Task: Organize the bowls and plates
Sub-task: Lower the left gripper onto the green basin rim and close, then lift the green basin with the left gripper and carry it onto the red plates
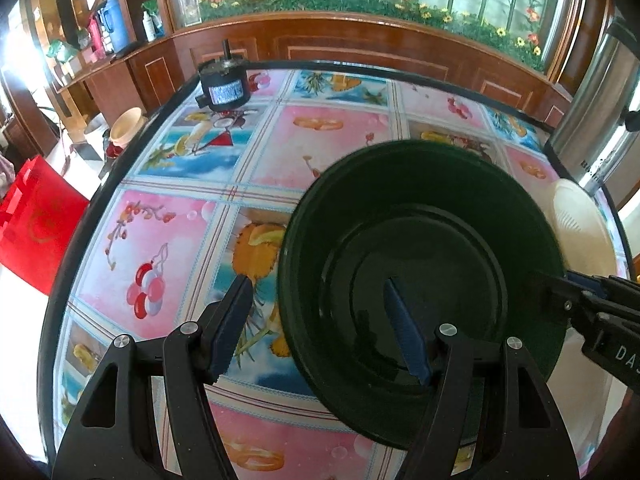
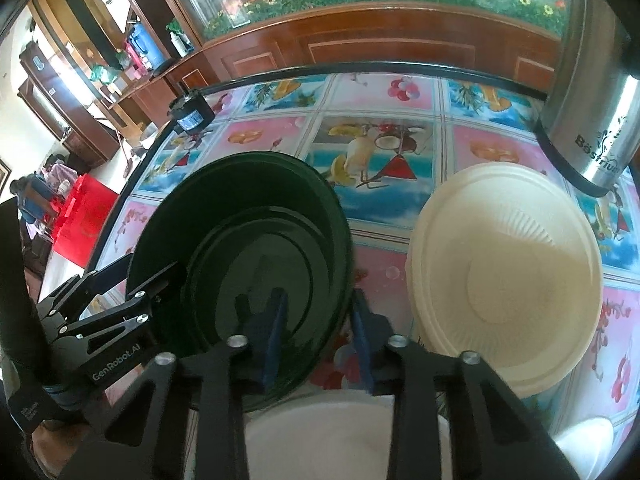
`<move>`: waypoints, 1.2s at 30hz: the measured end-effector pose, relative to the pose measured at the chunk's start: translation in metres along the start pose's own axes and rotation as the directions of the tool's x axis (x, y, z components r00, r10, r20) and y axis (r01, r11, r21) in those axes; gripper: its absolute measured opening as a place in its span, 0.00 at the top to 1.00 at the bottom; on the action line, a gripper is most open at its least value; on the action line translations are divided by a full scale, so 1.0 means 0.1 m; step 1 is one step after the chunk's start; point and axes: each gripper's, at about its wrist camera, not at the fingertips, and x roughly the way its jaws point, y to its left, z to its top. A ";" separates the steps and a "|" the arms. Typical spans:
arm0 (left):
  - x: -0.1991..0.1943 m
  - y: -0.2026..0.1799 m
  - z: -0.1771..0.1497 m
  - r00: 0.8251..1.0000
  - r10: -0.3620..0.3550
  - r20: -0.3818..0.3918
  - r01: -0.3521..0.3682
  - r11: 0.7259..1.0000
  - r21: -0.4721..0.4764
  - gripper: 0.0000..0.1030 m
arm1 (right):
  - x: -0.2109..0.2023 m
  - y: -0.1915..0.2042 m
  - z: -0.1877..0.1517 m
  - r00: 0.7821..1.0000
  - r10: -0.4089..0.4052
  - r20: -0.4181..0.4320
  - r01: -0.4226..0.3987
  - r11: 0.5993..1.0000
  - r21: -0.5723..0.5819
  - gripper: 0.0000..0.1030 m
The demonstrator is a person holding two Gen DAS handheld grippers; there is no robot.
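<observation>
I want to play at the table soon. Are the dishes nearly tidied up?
Not nearly. Done: nothing looks stacked yet. In hand: the right gripper has its jaws pinched on the rim of the green bowl, while the left gripper straddles the opposite rim, jaws open. Left: the cream plate sits alone on the table beside it, and a white dish at the near edge also waits.

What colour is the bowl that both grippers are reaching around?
Dark green bowl, glossy inside; the right wrist view shows it best.
</observation>
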 end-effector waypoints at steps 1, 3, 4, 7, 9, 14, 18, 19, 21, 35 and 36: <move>0.01 0.00 -0.01 1.000 -0.003 -0.001 0.003 1.000 0.002 0.34 | 0.01 -0.01 0.00 1.000 0.001 -0.003 -0.001 1.000 -0.001 0.81; 0.02 -0.02 -0.01 1.000 0.002 0.001 -0.002 1.000 0.012 0.42 | 0.01 0.00 0.00 1.000 -0.001 -0.002 0.001 1.000 -0.008 0.81; 0.03 -0.02 -0.02 1.000 0.005 0.000 -0.005 1.000 0.014 0.59 | 0.01 0.00 0.00 1.000 -0.003 -0.002 0.003 1.000 -0.010 0.81; 0.03 0.00 -0.02 1.000 0.020 -0.005 -0.020 1.000 0.008 0.73 | 0.00 0.04 0.00 1.000 -0.026 0.004 0.027 0.999 -0.027 0.82; 0.02 0.07 -0.03 1.000 0.026 -0.001 -0.026 1.000 -0.010 0.84 | -0.01 0.05 0.00 0.999 -0.032 0.010 0.033 0.999 -0.026 0.82; -0.13 0.15 -0.02 1.000 0.017 0.017 -0.017 1.000 -0.026 0.85 | -0.10 0.09 0.00 0.999 -0.018 0.027 0.019 0.999 -0.029 0.82; -0.35 0.20 -0.01 0.999 0.015 0.042 -0.014 0.999 -0.035 0.85 | -0.25 0.22 -0.02 0.998 -0.033 0.053 0.036 0.998 -0.058 0.82; -0.41 0.22 -0.02 0.999 0.010 0.045 -0.008 0.999 -0.039 0.85 | -0.30 0.24 -0.03 0.998 -0.027 0.058 0.030 0.998 -0.061 0.82; -0.54 0.24 -0.06 0.999 0.003 0.047 -0.001 0.999 -0.039 0.85 | -0.37 0.28 -0.05 0.998 -0.023 0.067 0.027 0.997 -0.067 0.82; -1.35 0.55 -0.78 0.993 0.033 0.111 -0.027 0.998 -0.054 0.85 | -0.85 0.70 -0.65 0.995 0.036 0.091 -0.024 0.991 -0.133 0.82; -1.40 0.59 -0.86 0.993 0.033 0.115 -0.026 0.998 -0.060 0.85 | -0.86 0.73 -0.69 0.995 0.041 0.090 -0.029 0.990 -0.138 0.81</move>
